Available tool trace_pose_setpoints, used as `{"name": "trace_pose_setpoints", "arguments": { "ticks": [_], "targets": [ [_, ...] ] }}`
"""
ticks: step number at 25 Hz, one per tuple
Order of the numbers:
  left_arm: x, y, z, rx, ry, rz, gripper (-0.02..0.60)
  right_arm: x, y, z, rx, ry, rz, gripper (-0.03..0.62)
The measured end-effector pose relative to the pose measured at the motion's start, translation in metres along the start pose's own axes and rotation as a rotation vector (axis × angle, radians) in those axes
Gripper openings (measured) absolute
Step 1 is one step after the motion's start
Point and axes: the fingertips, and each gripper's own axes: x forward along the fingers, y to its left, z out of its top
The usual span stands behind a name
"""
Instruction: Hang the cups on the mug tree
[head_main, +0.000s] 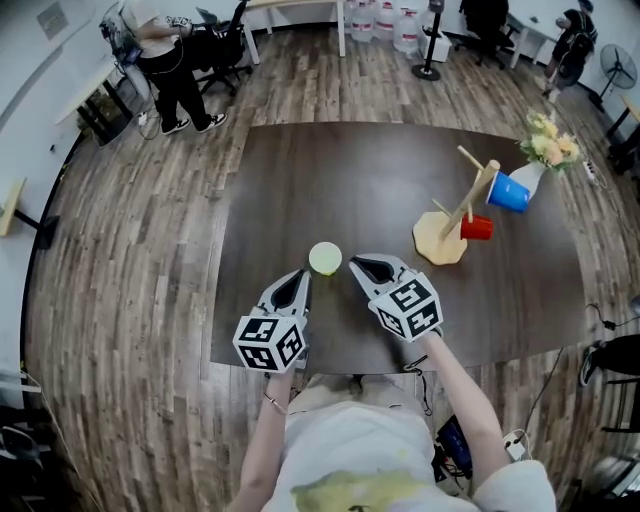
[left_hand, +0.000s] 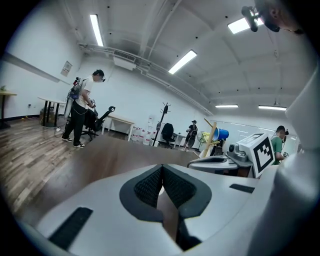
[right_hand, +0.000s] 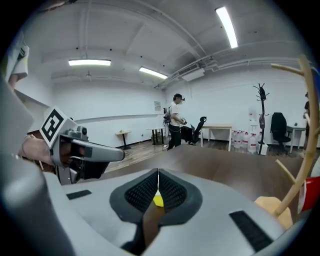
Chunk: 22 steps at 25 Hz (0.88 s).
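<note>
The left hand-held gripper (head_main: 304, 273) is at the near edge of the dark surface (head_main: 300, 180). Its jaws are clenched, pad against pad, with nothing between them (left_hand: 162, 170).

Just ahead of it, in the gap between the two gripper tips, a pale yellow-green cup (head_main: 325, 258) sits on the surface. Neither gripper touches it.

The right hand-held gripper (head_main: 356, 265) lies just to the right of the cup, level with the left one. Its jaws are also clenched and empty (right_hand: 158, 175). The cup shows only as a yellow patch beyond the pads.

Further right stands the wooden mug tree (head_main: 441, 240), well apart from the grippers. A red cup (head_main: 476, 228) sits low beside the trunk. A blue cup (head_main: 508, 192) hangs on an upper peg.

A vase of flowers (head_main: 545, 150) stands behind the tree, near the far right corner of the surface.
</note>
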Motion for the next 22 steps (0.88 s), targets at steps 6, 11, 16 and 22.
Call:
{"name": "trace_pose_setpoints", "arguments": {
  "ticks": [6,11,16,22],
  "targets": [
    [-0.004,0.019,-0.022,-0.017,0.053,-0.032,0.023,0.022,0.014,-0.041,0.054,0.039,-0.018,0.023],
    [-0.004,0.03,-0.035,-0.041,0.077,-0.033,0.023,0.033,0.018,-0.061,0.062,0.066,-0.05,0.023],
    [-0.002,0.036,-0.041,-0.074,0.088,-0.015,0.023,0.043,0.019,-0.073,0.062,0.095,-0.051,0.028],
    [-0.001,0.045,-0.052,-0.109,0.103,0.024,0.023,0.064,0.015,-0.086,0.084,0.133,-0.049,0.179]
  ]
}}
